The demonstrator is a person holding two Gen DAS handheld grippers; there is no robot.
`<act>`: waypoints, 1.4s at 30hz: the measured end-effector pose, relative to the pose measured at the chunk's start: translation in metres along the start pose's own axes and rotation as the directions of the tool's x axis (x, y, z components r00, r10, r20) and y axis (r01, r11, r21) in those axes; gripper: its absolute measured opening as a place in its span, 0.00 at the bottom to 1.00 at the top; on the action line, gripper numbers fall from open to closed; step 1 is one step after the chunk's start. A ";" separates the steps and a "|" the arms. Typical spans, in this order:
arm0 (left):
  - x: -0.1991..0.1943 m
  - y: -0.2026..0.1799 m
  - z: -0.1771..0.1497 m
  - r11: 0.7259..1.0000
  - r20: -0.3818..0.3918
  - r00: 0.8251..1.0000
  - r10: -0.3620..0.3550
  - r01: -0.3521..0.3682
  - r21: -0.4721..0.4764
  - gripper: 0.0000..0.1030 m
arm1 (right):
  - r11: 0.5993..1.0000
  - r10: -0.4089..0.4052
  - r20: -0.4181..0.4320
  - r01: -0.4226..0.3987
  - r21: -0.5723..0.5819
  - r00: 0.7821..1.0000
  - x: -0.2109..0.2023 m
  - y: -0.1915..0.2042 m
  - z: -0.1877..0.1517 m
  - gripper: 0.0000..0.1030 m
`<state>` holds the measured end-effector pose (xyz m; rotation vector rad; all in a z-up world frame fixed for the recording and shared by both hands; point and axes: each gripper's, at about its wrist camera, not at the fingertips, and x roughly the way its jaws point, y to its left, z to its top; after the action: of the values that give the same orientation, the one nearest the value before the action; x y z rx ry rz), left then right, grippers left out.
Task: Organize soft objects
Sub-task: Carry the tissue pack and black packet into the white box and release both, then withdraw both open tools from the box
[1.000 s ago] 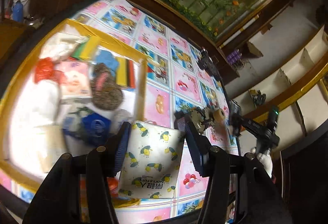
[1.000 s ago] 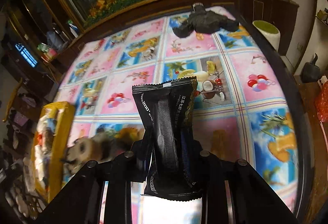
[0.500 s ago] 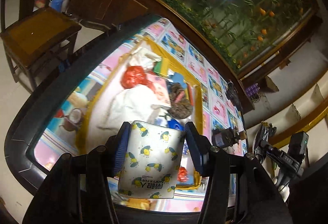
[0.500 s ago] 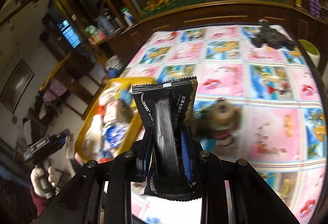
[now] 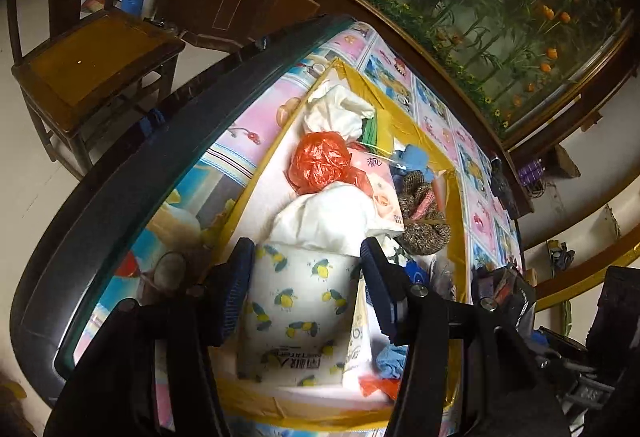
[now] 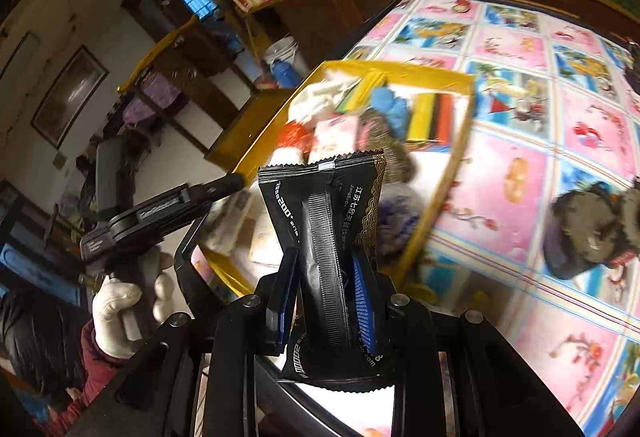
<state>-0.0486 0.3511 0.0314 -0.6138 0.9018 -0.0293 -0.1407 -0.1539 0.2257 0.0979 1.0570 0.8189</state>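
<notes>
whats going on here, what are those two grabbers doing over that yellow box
A person is sorting soft items into a yellow-edged box on a table with a cartoon-print cover. The left gripper has a lemon-print tissue pack between its fingers, low at the near end of the box, which already holds bags, cloths and packets. The right gripper is clamped on a black sachet, held up beside the box. A dark plush toy lies on the table outside the box.

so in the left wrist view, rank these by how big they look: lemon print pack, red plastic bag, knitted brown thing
1. lemon print pack, largest, though it sits closest to the camera in the left claw, so that is partly nearness.
2 and 3. red plastic bag and knitted brown thing look about alike; too close to rank.
</notes>
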 end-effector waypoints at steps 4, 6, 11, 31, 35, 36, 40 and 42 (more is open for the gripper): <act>-0.001 -0.001 -0.001 1.000 0.013 1.000 -0.006 0.006 0.013 0.55 | 1.000 0.023 -0.040 -0.024 -0.005 0.999 0.037 0.014 0.017 0.25; -0.008 0.002 -0.003 0.999 0.024 0.999 -0.035 0.035 -0.002 0.56 | 1.000 0.027 -0.058 -0.027 0.007 0.998 0.051 0.017 0.025 0.26; -0.042 0.006 -0.009 0.998 0.124 0.990 -0.067 0.068 -0.003 0.62 | 0.999 0.050 -0.107 -0.049 0.011 0.993 0.086 0.022 0.037 0.26; -0.096 -0.026 -0.043 0.989 0.344 0.937 0.062 -0.105 0.108 0.66 | 0.992 -0.110 0.088 0.114 -0.046 0.990 0.082 0.020 0.031 0.72; -0.142 -0.065 -0.084 0.933 0.623 0.765 0.165 -0.326 0.154 0.90 | 0.988 -0.129 0.213 0.144 -0.055 0.968 0.040 0.015 0.003 0.78; -0.151 -0.072 -0.094 0.932 0.667 0.733 0.129 -0.319 0.170 1.00 | 0.987 -0.138 0.238 0.155 -0.053 0.961 0.031 0.013 -0.006 0.79; -0.148 -0.092 -0.111 0.934 0.678 0.734 -0.030 -0.220 0.280 1.00 | 0.985 -0.160 0.316 0.174 -0.015 0.935 0.001 0.009 -0.044 0.89; -0.129 -0.097 -0.102 0.937 0.566 0.824 -0.012 -0.189 0.294 1.00 | 0.986 -0.162 0.320 0.168 0.007 0.933 -0.004 0.004 -0.060 0.89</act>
<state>-0.1836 0.2563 0.1275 -0.2251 0.3304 0.0790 -0.1918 -0.1718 0.1999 0.1185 0.7384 0.6353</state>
